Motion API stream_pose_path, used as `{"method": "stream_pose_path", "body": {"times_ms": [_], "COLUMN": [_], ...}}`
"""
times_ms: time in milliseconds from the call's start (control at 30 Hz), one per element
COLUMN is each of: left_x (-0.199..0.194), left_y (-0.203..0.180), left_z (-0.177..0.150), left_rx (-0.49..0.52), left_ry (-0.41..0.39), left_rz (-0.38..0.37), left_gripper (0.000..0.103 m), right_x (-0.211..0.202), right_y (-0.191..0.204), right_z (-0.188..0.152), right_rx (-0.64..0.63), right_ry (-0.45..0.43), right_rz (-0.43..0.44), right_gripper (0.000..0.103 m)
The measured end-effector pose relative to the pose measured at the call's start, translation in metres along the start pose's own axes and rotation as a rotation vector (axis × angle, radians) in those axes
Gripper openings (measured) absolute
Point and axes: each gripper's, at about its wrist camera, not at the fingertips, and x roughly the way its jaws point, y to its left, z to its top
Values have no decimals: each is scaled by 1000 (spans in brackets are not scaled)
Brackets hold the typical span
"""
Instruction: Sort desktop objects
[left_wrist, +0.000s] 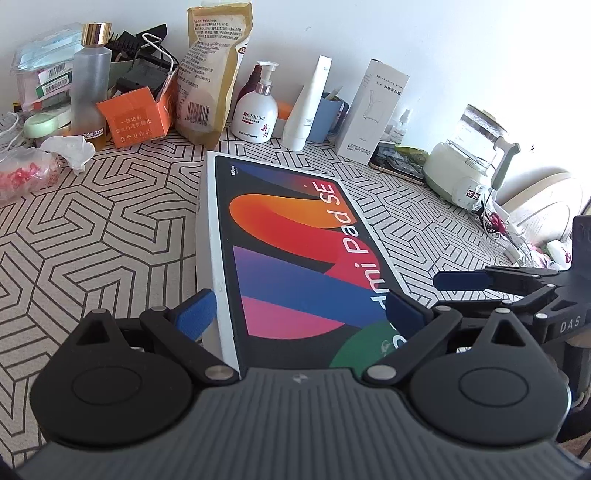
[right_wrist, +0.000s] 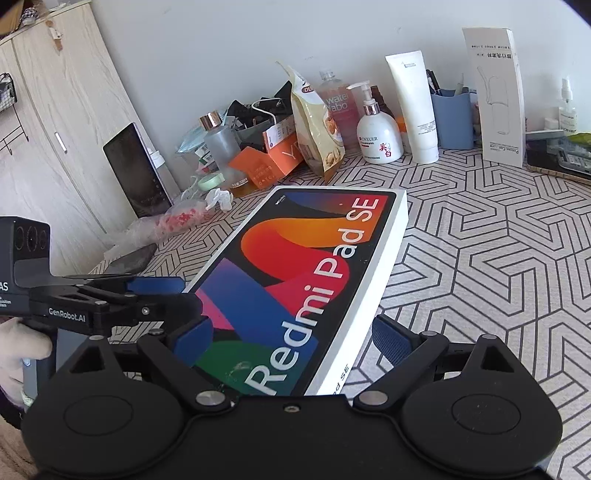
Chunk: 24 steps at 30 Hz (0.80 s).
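Note:
A flat white tablet box (left_wrist: 295, 240) with a colourful lid reading "Redmi Pad SE" lies lengthwise on the patterned table cover (left_wrist: 110, 240). Its near end runs in between the blue pads of my left gripper (left_wrist: 299, 301), whose jaws stand wide. My right gripper (left_wrist: 461, 291) comes in from the right edge, one blue finger level beside the box. In the right wrist view the box (right_wrist: 314, 258) likewise fills the gap of my right gripper (right_wrist: 290, 328), jaws wide. The left gripper (right_wrist: 159, 295) reaches the box's left edge. Whether any pad presses on the box I cannot tell.
Clutter lines the wall: an orange carton (left_wrist: 136, 118), a paper pouch (left_wrist: 210, 74), a white pump bottle (left_wrist: 256, 118), an upright white box (left_wrist: 373, 110) and a kettle (left_wrist: 469, 162). A dark tablet (right_wrist: 136, 173) leans on the cabinet. A gloved hand (right_wrist: 18, 350) holds the left gripper.

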Motion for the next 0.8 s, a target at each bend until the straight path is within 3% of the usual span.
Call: {"method": "stream_pose_path", "body": {"times_ms": [300, 500, 800], "left_x": [-9, -17, -10], "left_y": [-19, -23, -29], "left_z": [-15, -27, -33], "left_rx": [42, 7, 10], "left_ry": [-2, -53, -34], "left_rz": [-22, 20, 5], "left_gripper": [99, 99, 99], "right_x": [-11, -10, -6], "right_y": [7, 8, 17], "right_z": [-17, -29, -37], "right_rx": [20, 1, -102], "right_ry": [-50, -28, -11], "right_rz": [48, 9, -69], "right_gripper": [96, 97, 96]}}
